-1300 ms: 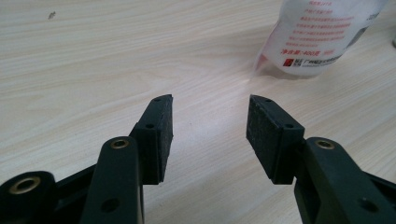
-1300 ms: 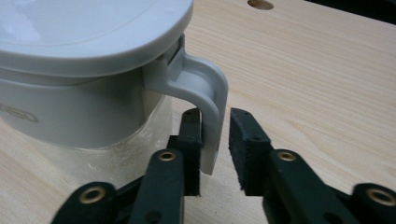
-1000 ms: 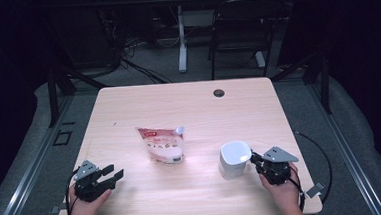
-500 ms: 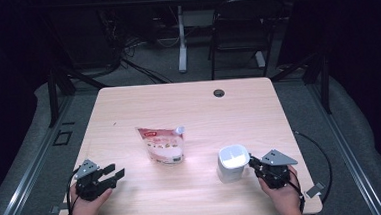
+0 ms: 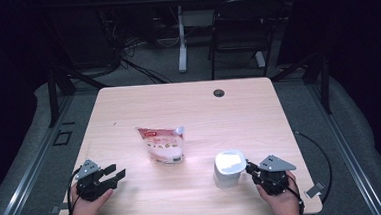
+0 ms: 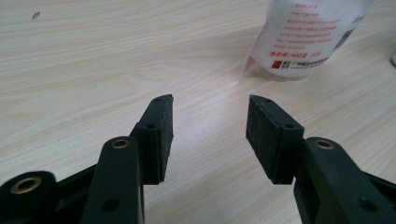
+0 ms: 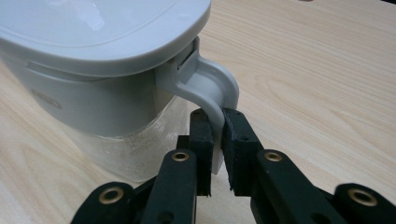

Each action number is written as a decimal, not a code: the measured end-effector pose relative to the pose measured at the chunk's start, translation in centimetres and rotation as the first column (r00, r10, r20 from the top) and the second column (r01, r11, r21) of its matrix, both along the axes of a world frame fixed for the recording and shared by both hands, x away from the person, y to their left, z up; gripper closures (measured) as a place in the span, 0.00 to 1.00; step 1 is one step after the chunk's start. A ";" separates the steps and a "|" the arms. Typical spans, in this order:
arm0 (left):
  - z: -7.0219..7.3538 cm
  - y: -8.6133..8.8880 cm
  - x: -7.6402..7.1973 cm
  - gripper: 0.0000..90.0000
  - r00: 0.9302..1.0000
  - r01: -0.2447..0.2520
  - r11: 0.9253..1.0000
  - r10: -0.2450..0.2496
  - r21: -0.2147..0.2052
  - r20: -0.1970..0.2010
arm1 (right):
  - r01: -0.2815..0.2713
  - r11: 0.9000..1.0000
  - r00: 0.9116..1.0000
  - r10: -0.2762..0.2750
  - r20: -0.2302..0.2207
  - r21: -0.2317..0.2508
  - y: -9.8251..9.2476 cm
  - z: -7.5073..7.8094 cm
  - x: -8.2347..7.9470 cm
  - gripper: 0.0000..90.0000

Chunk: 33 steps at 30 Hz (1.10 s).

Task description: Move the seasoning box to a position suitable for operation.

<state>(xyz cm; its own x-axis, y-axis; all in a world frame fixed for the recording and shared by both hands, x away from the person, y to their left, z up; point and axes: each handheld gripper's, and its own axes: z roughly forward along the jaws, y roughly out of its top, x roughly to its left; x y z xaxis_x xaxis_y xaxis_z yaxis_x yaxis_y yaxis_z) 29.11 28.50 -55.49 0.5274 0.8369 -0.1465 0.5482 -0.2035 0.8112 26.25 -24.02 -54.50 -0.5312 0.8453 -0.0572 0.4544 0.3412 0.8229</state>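
Note:
A white lidded jug (image 5: 229,169) with a clear lower body stands on the wooden table (image 5: 239,119) near the front right. My right gripper (image 5: 250,170) is shut on the jug's curved handle (image 7: 215,88); its jaws have just been opening a little, with the handle still between the pads. The jug (image 7: 102,93) looms close in the right gripper view, just ahead of the right gripper (image 7: 217,116). A white and pink pouch (image 5: 163,145) with a spout lies mid-table. At the front left my left gripper (image 5: 116,175) rests open and empty, the pouch (image 6: 313,37) ahead and to the right of its jaws (image 6: 210,119).
A dark grommet hole (image 5: 219,92) sits near the table's far edge. Beyond the table stand a black chair (image 5: 239,34) and a white desk leg (image 5: 181,38) with cables on the floor. Bare tabletop lies between the pouch and the far edge.
The jug and my right gripper have shifted slightly toward the front edge. Half a second ago the jug looked tilted; now it stands upright. The left gripper has stayed put.

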 end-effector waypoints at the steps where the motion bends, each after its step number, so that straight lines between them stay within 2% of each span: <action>1: 0.0 0.0 0.0 0.57 1.000 0.000 1.000 0.000 0.002 -0.001 | -0.004 1.000 1.000 0.004 0.002 0.005 -0.1 0.0 0.0 0.92; 4: 0.0 0.1 0.0 0.57 1.000 -0.002 1.000 0.002 0.003 -0.004 | -0.002 1.000 1.000 0.002 -0.004 0.029 -0.2 0.0 -0.2 0.92; 8: -0.1 0.2 -0.1 0.57 1.000 -0.009 1.000 0.009 0.004 -0.005 | -0.013 1.000 1.000 0.013 -0.007 0.020 -0.2 0.1 -0.4 0.92; 16: -0.1 0.3 -0.1 0.57 1.000 -0.016 1.000 0.016 -0.002 -0.010 | -0.018 0.999 0.999 0.019 -0.027 0.042 -0.2 0.1 -0.7 0.92; 25: 0.0 0.4 -0.2 0.57 1.000 -0.010 1.000 0.010 0.000 -0.006 | -0.034 0.999 0.999 0.036 -0.034 0.036 0.0 0.2 -1.1 0.90; 26: 0.0 0.5 -0.2 0.57 1.000 -0.004 1.000 0.004 -0.003 -0.026 | -0.036 0.999 0.999 0.038 -0.033 0.037 0.1 0.2 -1.2 0.90; 33: 0.0 0.4 -0.2 0.57 1.000 -0.002 1.000 0.002 -0.005 -0.018 | -0.048 0.999 0.999 0.049 -0.025 0.024 0.3 0.4 -1.7 0.85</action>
